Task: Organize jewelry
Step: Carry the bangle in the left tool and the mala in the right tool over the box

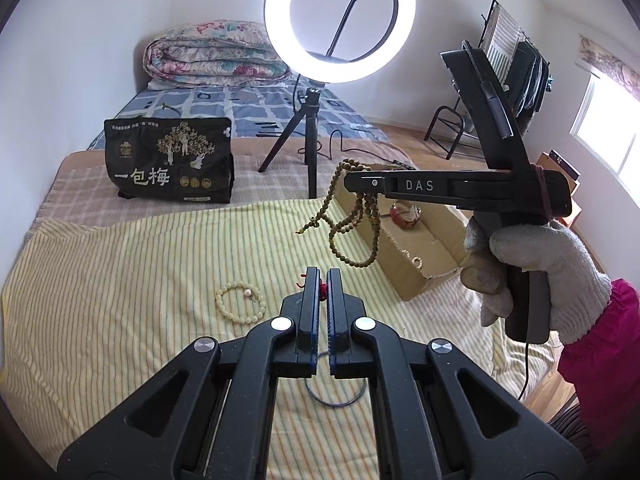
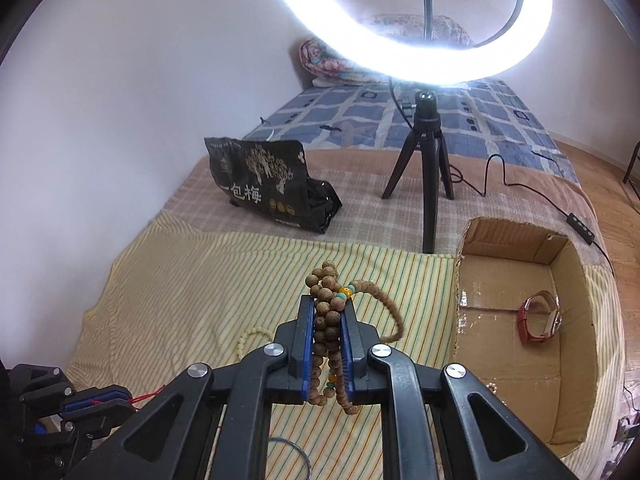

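My right gripper (image 2: 327, 304) is shut on a long string of brown wooden beads (image 2: 328, 320). In the left wrist view the right gripper (image 1: 349, 180) holds the beads (image 1: 352, 220) dangling in the air beside the open cardboard box (image 1: 416, 276). My left gripper (image 1: 323, 274) is shut on a thin red cord (image 1: 323, 290); it also shows in the right wrist view (image 2: 120, 400), low at the left. A cream bead bracelet (image 1: 240, 304) lies on the striped yellow cloth (image 1: 140, 280). A red-strapped watch (image 2: 538, 318) lies inside the box (image 2: 512, 364).
A thin dark blue cord loop (image 1: 336, 394) lies under the left gripper. A black snack bag (image 1: 170, 160) and a ring light on a tripod (image 1: 310, 140) stand behind the cloth. A folded quilt (image 1: 216, 56) lies at the bed's far end.
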A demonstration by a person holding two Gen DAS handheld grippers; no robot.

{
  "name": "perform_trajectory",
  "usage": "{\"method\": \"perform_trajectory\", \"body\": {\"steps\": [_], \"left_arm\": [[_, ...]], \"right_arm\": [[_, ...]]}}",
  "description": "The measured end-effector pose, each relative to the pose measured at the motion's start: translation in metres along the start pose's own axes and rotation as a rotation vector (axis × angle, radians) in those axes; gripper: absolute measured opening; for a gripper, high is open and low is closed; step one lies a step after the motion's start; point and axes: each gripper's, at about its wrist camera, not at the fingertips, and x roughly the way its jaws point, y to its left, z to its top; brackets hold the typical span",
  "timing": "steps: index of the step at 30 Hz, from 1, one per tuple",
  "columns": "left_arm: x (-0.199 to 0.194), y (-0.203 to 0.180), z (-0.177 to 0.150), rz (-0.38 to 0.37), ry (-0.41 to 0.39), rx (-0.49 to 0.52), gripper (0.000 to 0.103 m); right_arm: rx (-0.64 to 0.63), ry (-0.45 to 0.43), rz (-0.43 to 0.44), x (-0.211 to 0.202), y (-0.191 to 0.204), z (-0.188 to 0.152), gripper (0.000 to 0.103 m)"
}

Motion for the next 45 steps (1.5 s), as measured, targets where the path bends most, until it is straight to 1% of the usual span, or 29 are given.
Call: {"method": "perform_trajectory", "body": {"steps": [5,12,24,30,36,45], "left_arm": [[0.001,-0.013,0.012,-0.028,-0.021,0.004,0.001],[0.007,-0.036,0.031,-0.073,-0.049,0.002,0.000],[0.031,-0.088,0.054,-0.158,-0.064,0.030,0.001],[0.042,-0.112,0.066,-0.196,-0.078,0.039,0.001],[0.060,-0.131,0.074,-0.223,-0.081,0.034,0.001],[0.089,-0.146,0.069,-0.215,-0.038,0.043,0.001]], "right_arm": [[0.011,-0.043,-0.016,-0.017,-0.008,0.006,0.010],[0.055,-0.093,-0.034,-0.043,-0.034,0.009,0.010],[0.118,-0.125,-0.093,-0.070,-0.083,0.001,0.010],[0.138,-0.125,-0.110,-0.076,-0.103,-0.001,0.010],[0.147,-0.123,-0.104,-0.075,-0.117,0.002,0.010],[0.160,-0.113,-0.090,-0.059,-0.139,0.008,0.010]]}}
